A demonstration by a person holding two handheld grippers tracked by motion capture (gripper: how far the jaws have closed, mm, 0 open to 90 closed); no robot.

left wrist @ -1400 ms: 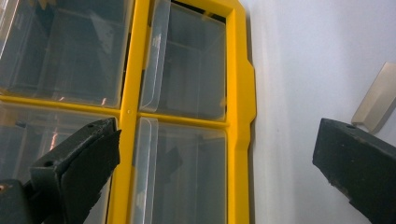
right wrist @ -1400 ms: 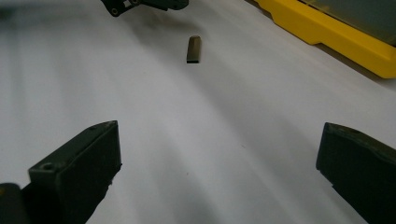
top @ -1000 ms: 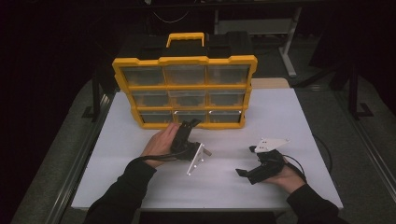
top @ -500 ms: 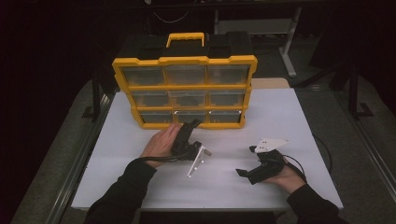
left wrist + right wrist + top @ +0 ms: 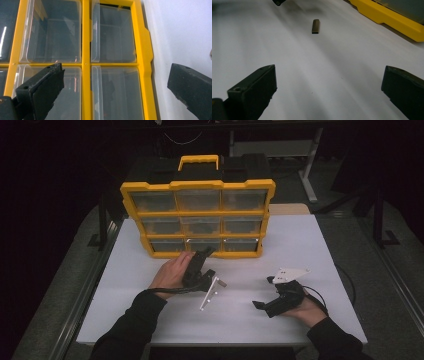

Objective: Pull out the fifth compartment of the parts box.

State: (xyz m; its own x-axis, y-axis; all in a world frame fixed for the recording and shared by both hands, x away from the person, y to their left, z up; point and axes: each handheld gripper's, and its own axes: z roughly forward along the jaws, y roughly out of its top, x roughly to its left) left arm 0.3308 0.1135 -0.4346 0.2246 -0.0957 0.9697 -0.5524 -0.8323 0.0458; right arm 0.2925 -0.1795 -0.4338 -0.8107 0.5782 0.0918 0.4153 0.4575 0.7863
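A yellow organizer case (image 5: 197, 185) with clear drawers stands upright at the back of the white table (image 5: 300, 245). My left gripper (image 5: 204, 254) points at its bottom row, close to the middle drawer, jaws open and empty. In the left gripper view the open left gripper (image 5: 116, 72) faces clear drawers (image 5: 112, 35) in the yellow frame (image 5: 86, 62). My right gripper (image 5: 258, 305) lies low on the table at the front right, aimed left, open and empty. Ahead of the right gripper (image 5: 329, 72) lies a small dark bar (image 5: 316, 26), the same small bar (image 5: 220, 283) beside the left hand.
The case has a yellow handle (image 5: 198, 160) on top, and its lower edge (image 5: 392, 17) runs along the right gripper view's upper right. White tabletop (image 5: 130, 315) stretches in front of the case. Dark floor and metal stands surround the table.
The left gripper has crept slightly forward toward the case's bottom drawers. The right gripper has stayed where it was.
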